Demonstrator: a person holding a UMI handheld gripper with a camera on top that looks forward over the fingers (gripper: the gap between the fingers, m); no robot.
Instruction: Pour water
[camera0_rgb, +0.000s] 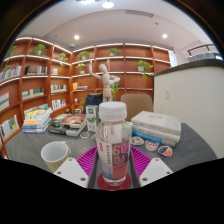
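Upright, a clear pink-labelled soda bottle (113, 140) with white cap is pinched by the hand-held gripper (113, 168).

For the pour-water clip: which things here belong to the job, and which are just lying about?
Job: soda water bottle, standing between the gripper fingers, whether gripped unclear; white cup.

Lying about: stacked books, flat box, wooden figure, bookshelves.

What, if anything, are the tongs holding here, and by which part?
The tongs are shut on the clear plastic bottle, gripping its lower body on both sides, around the pink label. The bottle is upright, white cap on, with the white cup beside it.
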